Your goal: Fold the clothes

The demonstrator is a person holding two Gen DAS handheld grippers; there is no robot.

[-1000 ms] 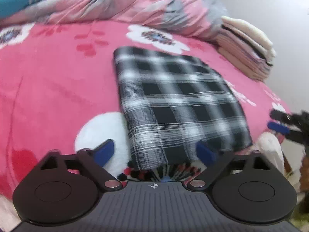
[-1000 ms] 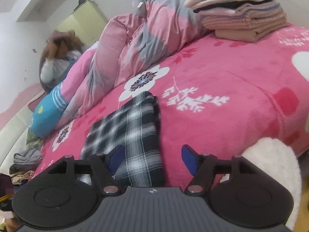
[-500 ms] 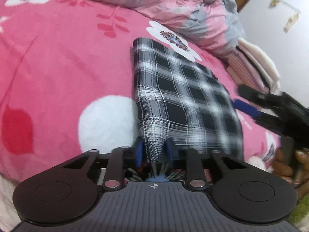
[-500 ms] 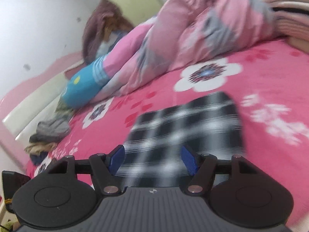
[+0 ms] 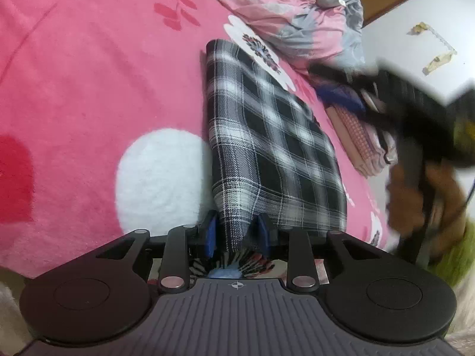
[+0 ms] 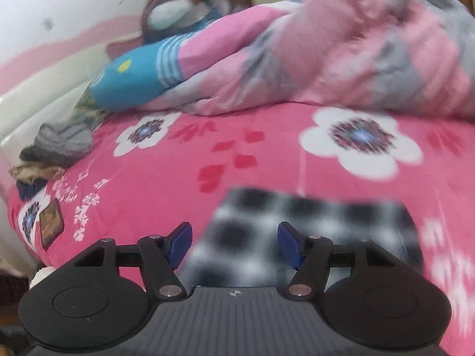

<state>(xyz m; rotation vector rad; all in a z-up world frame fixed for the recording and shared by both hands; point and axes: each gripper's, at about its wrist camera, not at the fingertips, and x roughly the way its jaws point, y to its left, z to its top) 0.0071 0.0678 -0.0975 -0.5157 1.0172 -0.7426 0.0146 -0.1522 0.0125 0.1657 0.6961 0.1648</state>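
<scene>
1. Cloth [image 5: 267,136], plaid and folded, lies on the pink bed [image 5: 89,89], the folded stack [image 5: 359,136] beside its far edge.
2. Left claw [image 5: 236,234] straddles its near corner; jaws have just reopened slightly, fabric between the pads, likely pinched for another fold.
3. Right claw [image 6: 234,244] hangs wide open above the cloth's opposite edge, holding nothing, probably reaching for it.

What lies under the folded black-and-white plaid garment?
The folded black-and-white plaid garment rests on the pink fleece blanket with white flowers. It overlaps a white flower print at its far end. Whatever else lies beneath is covered.
</scene>
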